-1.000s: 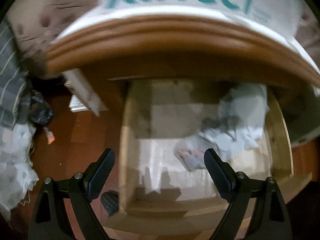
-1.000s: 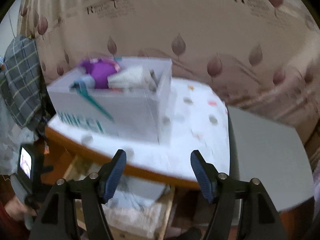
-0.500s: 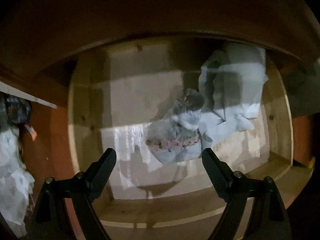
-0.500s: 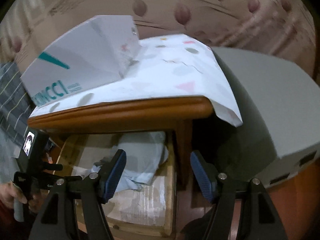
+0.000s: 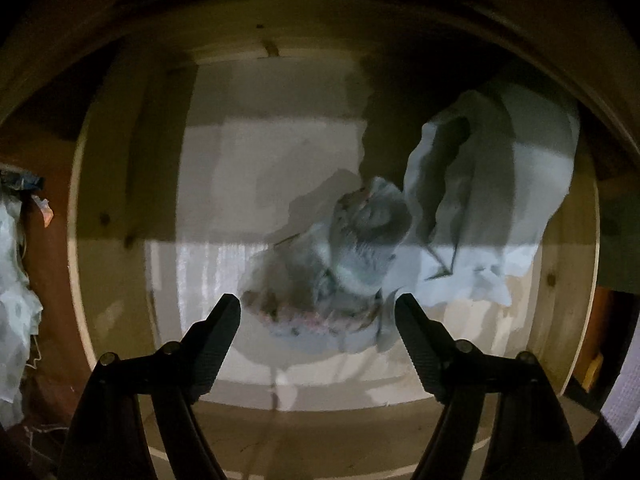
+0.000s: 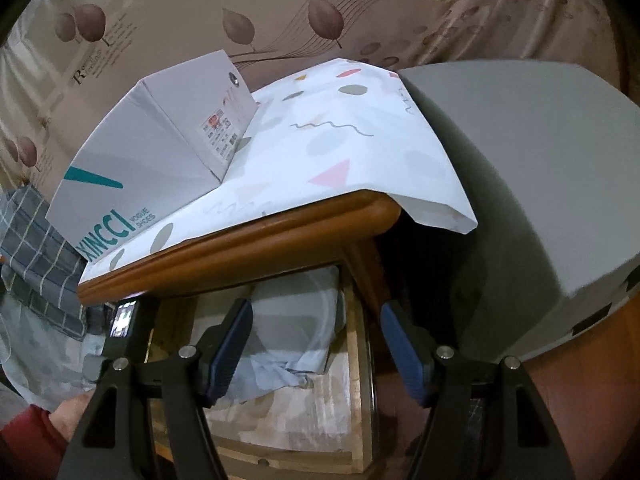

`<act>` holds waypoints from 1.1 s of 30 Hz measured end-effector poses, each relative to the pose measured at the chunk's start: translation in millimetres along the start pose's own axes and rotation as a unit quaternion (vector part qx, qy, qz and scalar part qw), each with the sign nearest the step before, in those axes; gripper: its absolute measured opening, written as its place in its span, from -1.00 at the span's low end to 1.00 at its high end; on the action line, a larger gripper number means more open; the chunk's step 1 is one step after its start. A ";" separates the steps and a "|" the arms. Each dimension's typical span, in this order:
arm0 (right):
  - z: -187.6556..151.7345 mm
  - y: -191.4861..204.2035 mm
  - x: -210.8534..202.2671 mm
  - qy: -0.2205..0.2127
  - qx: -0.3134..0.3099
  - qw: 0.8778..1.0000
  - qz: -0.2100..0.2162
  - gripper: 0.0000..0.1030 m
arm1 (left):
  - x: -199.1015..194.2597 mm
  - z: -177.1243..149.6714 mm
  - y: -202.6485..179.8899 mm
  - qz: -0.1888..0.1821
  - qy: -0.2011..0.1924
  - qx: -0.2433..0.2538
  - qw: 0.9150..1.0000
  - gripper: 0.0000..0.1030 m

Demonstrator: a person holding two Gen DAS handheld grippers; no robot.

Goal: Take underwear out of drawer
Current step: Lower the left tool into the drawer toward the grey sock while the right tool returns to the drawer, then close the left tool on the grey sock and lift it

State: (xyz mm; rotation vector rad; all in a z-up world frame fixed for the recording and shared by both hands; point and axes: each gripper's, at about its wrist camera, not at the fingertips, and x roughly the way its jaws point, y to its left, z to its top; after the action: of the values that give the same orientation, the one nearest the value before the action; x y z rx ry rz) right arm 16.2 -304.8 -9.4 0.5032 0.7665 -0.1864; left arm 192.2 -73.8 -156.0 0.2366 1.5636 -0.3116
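The wooden drawer [image 5: 120, 208] stands pulled out under the table. In the left wrist view a crumpled grey underwear with a pink patterned band [image 5: 332, 272] lies on the drawer's white liner. A pale blue garment [image 5: 492, 184] lies to its right. My left gripper [image 5: 318, 310] is open, just above the underwear, its fingers on either side of it. My right gripper [image 6: 316, 316] is open and empty, above the drawer's right side [image 6: 358, 360], over the pale blue garment [image 6: 296, 332].
A white XINCCI shoe box [image 6: 160, 160] stands on the patterned cloth [image 6: 344, 152] over the wooden table edge [image 6: 256, 244]. A grey cabinet [image 6: 540, 184] is to the right. A plaid cloth [image 6: 36, 248] hangs at the left. The left gripper's body [image 6: 124, 320] shows there too.
My left gripper has moved down into the drawer, closer to the underwear, still open. My right gripper has dropped lower and nearer to the drawer's right side.
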 end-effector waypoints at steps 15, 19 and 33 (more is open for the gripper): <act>1.9 10.4 4.9 0.031 -0.017 0.999 0.010 0.33 | 32.6 10.7 -8.8 -0.001 0.075 -0.024 0.997 -0.04; 2.1 11.3 6.7 0.040 -0.017 0.999 0.013 0.33 | 26.5 -1.2 -8.0 0.015 0.065 -0.005 0.998 -0.01; -2.7 19.8 13.1 0.058 -0.030 0.998 0.015 0.33 | 21.4 4.9 0.8 0.001 0.045 -0.074 0.996 0.29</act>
State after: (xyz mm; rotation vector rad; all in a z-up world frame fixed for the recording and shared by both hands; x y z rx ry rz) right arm 30.5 -286.0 -13.1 0.4710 0.8739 -0.1059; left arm 196.7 -75.7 -177.4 0.1380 1.6669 -0.1841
